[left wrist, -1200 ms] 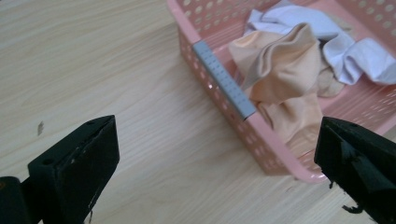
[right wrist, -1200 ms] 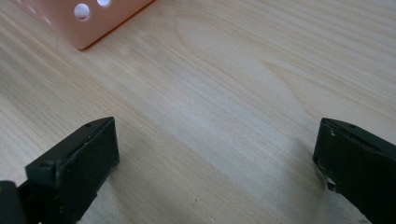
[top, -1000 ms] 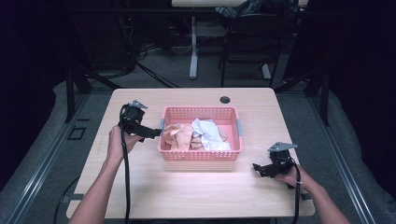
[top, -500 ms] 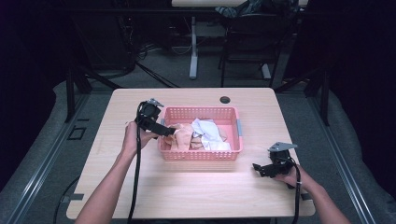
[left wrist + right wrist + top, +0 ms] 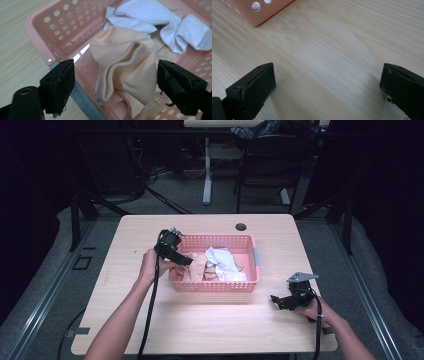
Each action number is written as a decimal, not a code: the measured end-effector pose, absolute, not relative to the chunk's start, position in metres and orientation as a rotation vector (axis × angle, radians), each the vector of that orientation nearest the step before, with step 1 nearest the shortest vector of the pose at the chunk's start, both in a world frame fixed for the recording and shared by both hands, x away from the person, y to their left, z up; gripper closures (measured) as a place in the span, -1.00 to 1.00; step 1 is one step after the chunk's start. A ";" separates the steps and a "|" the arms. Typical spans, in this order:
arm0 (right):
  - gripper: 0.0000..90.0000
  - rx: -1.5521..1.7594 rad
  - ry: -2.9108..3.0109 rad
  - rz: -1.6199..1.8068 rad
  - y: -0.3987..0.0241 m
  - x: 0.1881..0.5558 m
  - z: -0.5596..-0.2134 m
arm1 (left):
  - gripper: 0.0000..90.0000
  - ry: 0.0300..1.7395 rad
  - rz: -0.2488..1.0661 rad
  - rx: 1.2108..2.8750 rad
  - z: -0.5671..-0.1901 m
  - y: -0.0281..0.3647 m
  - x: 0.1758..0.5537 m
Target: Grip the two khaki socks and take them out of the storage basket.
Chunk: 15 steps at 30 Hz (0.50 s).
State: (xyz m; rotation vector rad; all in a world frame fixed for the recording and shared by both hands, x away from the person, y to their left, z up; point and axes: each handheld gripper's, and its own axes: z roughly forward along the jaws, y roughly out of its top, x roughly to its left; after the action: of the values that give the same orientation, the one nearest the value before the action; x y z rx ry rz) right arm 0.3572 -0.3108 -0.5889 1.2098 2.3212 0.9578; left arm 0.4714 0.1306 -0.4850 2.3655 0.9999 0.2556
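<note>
As my left claw (image 5: 113, 87) closes, pads not yet pressing the peach sock (image 5: 125, 75) between them in the basket (image 5: 42, 32), I risk snagging the white sock (image 5: 150, 22) just beyond; right claw (image 5: 327, 92) idles open.

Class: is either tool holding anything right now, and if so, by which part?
Nothing yet: the left tool straddles the peach sock, just closing; the right tool is open.
</note>
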 end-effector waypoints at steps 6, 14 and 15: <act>-1.00 1.209 2.321 0.958 -0.311 0.357 -0.589 | -0.19 1.001 0.252 2.416 -0.491 0.124 0.472; -1.00 1.209 2.321 0.957 -0.311 0.357 -0.589 | 0.36 1.052 0.299 2.461 -0.496 0.122 0.473; -1.00 1.209 2.321 0.957 -0.311 0.357 -0.589 | 0.43 1.057 0.303 2.462 -0.496 0.121 0.473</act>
State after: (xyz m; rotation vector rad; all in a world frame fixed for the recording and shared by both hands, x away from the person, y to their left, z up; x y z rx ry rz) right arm 0.3572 -0.3108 -0.5889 1.2087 2.3212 0.9572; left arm 0.4729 0.1211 -0.4962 2.4623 1.0571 0.3028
